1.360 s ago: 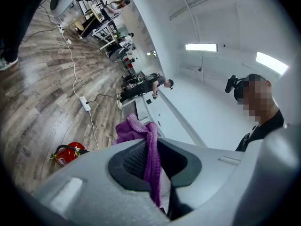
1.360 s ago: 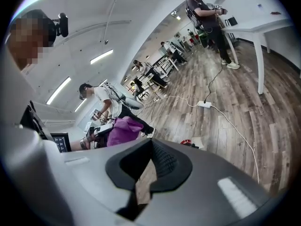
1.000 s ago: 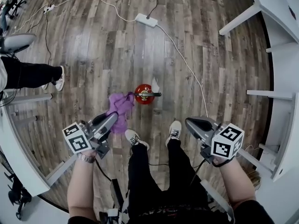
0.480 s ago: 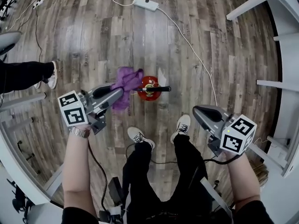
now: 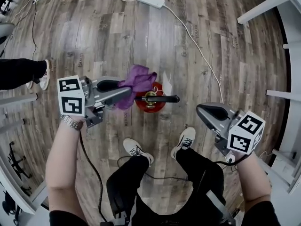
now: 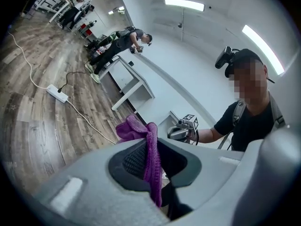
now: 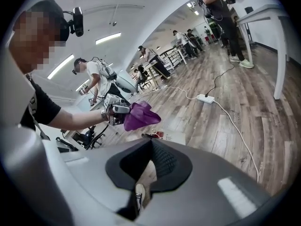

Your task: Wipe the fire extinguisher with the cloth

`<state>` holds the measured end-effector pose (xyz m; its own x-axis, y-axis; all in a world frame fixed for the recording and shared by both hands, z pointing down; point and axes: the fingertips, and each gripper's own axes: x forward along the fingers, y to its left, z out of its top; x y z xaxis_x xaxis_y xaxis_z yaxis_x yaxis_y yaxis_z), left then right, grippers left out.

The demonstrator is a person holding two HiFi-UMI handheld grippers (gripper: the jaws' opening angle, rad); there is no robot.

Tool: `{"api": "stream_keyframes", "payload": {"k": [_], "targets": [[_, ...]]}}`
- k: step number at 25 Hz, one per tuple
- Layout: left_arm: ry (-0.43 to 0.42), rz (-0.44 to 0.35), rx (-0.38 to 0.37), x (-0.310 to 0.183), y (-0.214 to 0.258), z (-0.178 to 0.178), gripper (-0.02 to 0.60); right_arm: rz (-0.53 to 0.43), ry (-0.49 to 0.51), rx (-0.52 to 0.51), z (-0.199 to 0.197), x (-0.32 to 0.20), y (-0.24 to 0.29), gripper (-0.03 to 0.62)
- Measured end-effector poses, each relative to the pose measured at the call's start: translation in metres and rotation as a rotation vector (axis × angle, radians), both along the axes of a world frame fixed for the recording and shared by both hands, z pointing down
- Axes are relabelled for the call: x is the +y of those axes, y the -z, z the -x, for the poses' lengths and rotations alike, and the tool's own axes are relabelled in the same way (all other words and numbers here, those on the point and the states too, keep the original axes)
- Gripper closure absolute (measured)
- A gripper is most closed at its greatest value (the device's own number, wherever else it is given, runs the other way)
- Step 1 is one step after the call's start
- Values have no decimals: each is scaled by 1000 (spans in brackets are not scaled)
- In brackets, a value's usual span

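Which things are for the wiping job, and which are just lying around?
For the job: purple cloth, pinched in the left claw; red fire extinguisher.
Just lying about: white power strip; white cable across the wooden floor.

Counts, head view:
- extinguisher [image 5: 149, 100]: 1, red
- cloth [image 5: 137, 80]: 1, purple
- grippers: 2, the left gripper [image 5: 128, 93] and the right gripper [image 5: 203, 111]
- marker cubes: 2, one per gripper
- power strip [image 5: 150, 0]: 1, white
- shoes: 3, the wearer's pair plus one at the left edge

Bystanders in the gripper views are too small to count.
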<state>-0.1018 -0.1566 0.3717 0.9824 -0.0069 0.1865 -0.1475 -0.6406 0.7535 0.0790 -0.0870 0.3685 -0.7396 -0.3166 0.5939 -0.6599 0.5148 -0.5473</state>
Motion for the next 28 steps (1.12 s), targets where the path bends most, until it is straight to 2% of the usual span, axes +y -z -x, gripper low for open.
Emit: {"api": "stream_keyframes", "payload": {"k": [8,13,16,20,22,28], "targets": [[-139,-60,-40,-12,-69,-14,534,-77,119,35,2,-30,-61,589],[-250,-89,-70,-8,-110,-21,534,-157,148,47,3,-54,-112,589],[-219,-80,-34,-17,-125,-23,534,-195,163,49,1,-63,-135,589],[-190,-62,-69,-24,-168,-20,534,-226,150,45,-4,-75,-160,589],[-177,-27,-86,-23,-196,-20,534,-241,139,39,-3,-78,-168,589],[-108,84,-62,-21,-266,-20,534,-256,97,22,-3,-77,-174,589]]}}
